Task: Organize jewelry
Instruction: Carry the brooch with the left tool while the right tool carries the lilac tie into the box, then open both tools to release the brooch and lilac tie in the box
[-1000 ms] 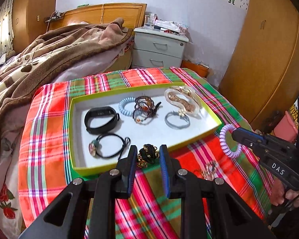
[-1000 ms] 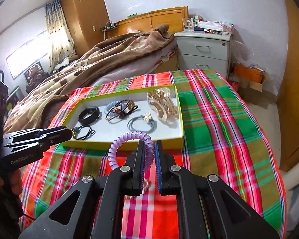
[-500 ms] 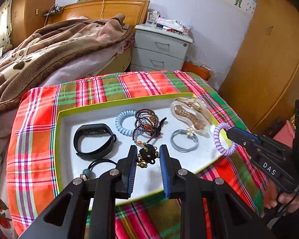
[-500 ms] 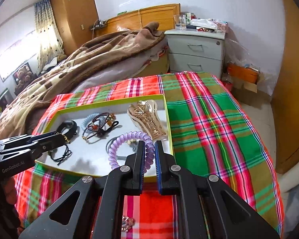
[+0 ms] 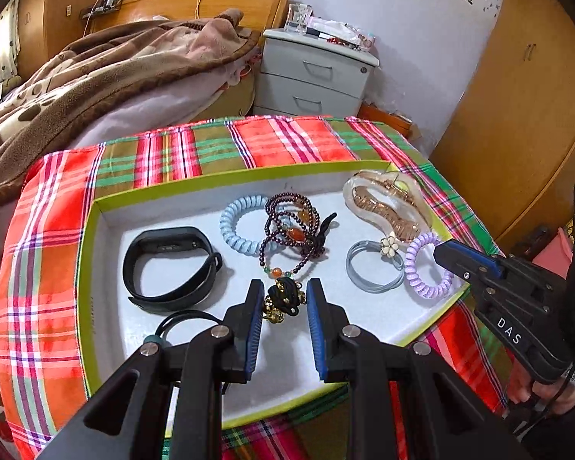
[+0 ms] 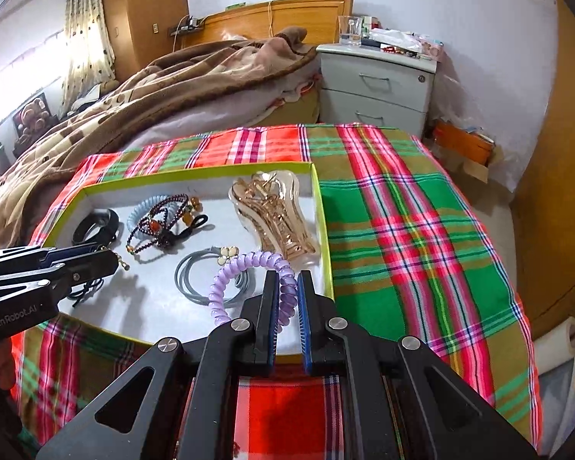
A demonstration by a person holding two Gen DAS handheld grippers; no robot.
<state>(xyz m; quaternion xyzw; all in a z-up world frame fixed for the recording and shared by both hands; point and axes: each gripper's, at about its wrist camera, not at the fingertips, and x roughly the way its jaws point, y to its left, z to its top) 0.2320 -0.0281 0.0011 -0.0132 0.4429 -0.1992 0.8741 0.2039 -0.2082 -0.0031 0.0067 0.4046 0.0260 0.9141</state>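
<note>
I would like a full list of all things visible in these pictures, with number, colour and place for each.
tray: 1, white with lime rim, on plaid cloth
fitness band: 1, black, tray left
coil hair tie: 1, light blue, tray middle
bead bracelet: 1, dark purple, beside blue coil
hair claw: 1, gold, tray right rear
hair tie with flower: 1, grey, tray right
purple coil tie: 1, in right tongs
black-gold ornament: 1, between left tongs
nightstand: 1, grey, behind
blanket: 1, brown, on bed
left tongs: 1, black
right tongs: 1, black
</note>
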